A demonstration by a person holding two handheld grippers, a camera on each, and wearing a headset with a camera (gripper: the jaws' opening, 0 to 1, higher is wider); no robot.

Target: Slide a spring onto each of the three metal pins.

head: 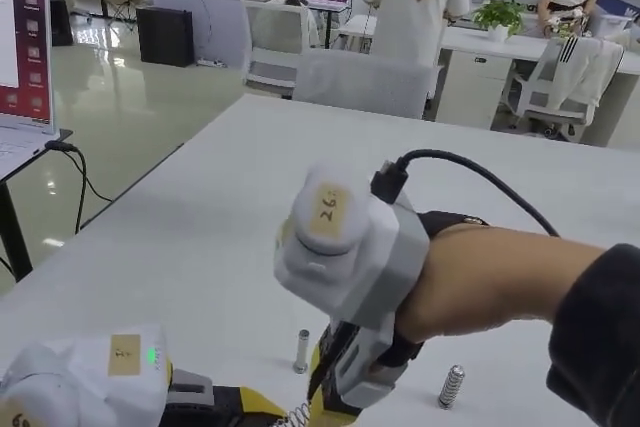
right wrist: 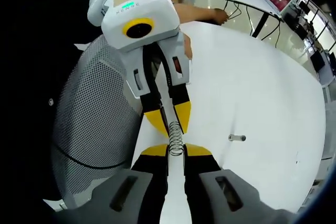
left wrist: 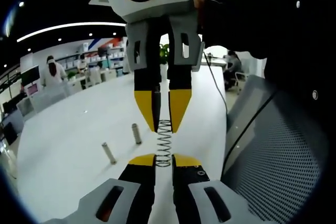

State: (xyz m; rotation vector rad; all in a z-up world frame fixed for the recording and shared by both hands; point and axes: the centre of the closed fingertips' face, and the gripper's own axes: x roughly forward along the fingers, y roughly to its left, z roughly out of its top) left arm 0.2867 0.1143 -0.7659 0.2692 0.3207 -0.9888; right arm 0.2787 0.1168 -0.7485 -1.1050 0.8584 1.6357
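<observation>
Closest to us, the left hand-held gripper (left wrist: 164, 160) rises from the bottom of its own view. Its yellow-tipped jaws are nearly together, clenched on the lower end of a thin wire spring (left wrist: 164, 142). Facing it from above, the right hand-held gripper (left wrist: 164, 114) pinches the spring's other end, so the spring spans the gap between the 2 tools, over the white surface (left wrist: 68, 129).

To the left in this view, a first pin (left wrist: 137, 133) and a second pin (left wrist: 108, 152) stand on the surface. Both are bare, near each other and apart from the held spring. In the head view, a second spring (head: 452, 385) stands on the surface to the right of the right hand-held gripper. We cannot tell whether a pin sits inside it.

We judge the held spring to be very light, soft along its length, and likely to buckle or shoot away if squeezed hard. We would grip it gently by 1 end coil, leaving the other end open to drop over a pin's top. With both ends clamped, neither end is free, so 1 hand-held gripper would have to let go first.
</observation>
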